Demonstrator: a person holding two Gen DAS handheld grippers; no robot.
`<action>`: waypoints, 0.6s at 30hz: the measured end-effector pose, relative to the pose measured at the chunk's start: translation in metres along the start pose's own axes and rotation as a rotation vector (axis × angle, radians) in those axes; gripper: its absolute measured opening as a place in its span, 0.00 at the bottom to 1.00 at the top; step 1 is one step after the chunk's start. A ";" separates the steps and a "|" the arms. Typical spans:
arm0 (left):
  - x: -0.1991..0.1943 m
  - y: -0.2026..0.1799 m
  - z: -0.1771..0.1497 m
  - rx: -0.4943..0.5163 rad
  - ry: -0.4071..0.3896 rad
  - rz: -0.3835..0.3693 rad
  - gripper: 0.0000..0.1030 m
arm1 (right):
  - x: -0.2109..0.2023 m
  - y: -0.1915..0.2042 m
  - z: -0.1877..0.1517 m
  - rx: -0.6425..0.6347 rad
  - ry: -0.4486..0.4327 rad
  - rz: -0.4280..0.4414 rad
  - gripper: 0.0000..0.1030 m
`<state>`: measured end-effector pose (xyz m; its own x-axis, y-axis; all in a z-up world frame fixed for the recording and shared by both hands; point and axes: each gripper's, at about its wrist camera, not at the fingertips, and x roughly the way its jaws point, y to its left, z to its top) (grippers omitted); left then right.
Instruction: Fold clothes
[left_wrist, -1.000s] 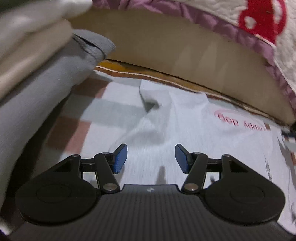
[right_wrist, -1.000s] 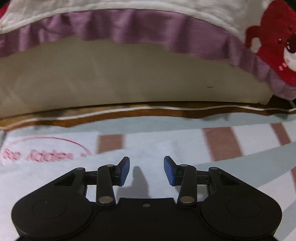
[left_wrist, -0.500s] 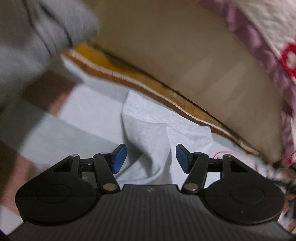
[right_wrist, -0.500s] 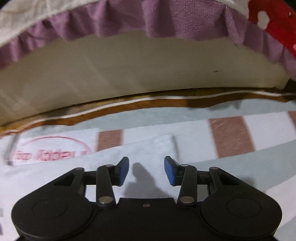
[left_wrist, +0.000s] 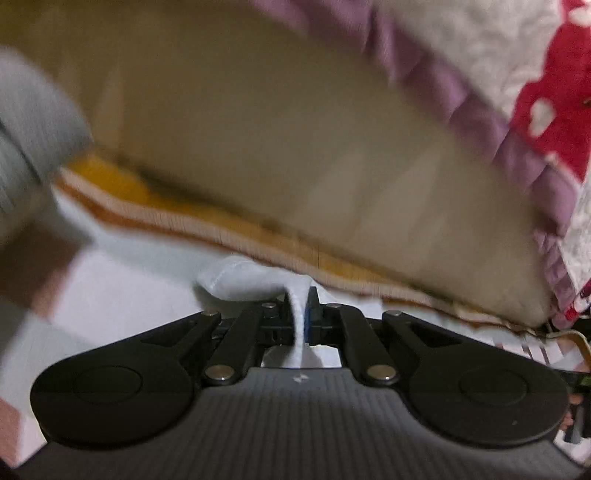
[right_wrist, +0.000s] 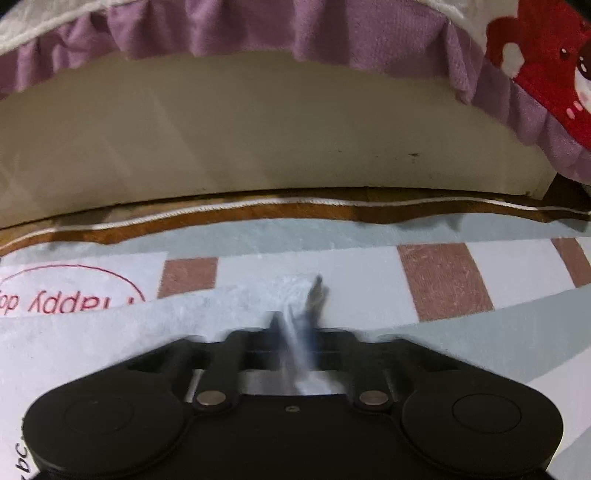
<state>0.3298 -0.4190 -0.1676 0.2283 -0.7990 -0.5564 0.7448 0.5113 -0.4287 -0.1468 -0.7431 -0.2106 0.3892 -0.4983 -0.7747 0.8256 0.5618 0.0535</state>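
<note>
In the left wrist view, the left tool (left_wrist: 300, 314) sits at lower centre of the frame, its blue-padded fingers (left_wrist: 313, 310) clenched on a raised fold of the pale white cotton garment (left_wrist: 243, 282), which bunches just above the fingertips. The picture is blurred, with a grey cloth bundle (left_wrist: 33, 122) smeared across the left edge.

In the right wrist view, the right tool (right_wrist: 295, 332) is likewise clamped on a pinch of the same garment (right_wrist: 110, 332), the fabric rising in a blurred ridge between the fingers at lower centre. The garment spreads flat to the lower left, its red circular print (right_wrist: 74, 291) reading upside down.

Both lie on a checked blanket of pale blue, white and brown squares (right_wrist: 443, 280), edged in orange-brown trim (right_wrist: 295, 210). Behind runs a beige mattress side (right_wrist: 277, 122) under a purple-frilled quilt (right_wrist: 295, 29) with a red cartoon figure (right_wrist: 546, 48) at upper right.
</note>
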 end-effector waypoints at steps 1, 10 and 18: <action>-0.004 -0.004 0.001 0.050 -0.030 0.027 0.02 | -0.006 0.001 0.002 -0.007 -0.032 -0.015 0.06; 0.004 -0.039 -0.032 0.366 -0.009 0.317 0.22 | -0.007 0.006 0.000 -0.082 -0.036 -0.203 0.17; -0.088 -0.065 -0.078 0.339 0.009 0.370 0.47 | -0.036 -0.021 -0.001 -0.054 0.057 -0.152 0.39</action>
<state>0.2128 -0.3577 -0.1462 0.5110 -0.5803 -0.6342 0.7773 0.6269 0.0527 -0.1786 -0.7363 -0.1844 0.2361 -0.5426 -0.8061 0.8492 0.5184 -0.1002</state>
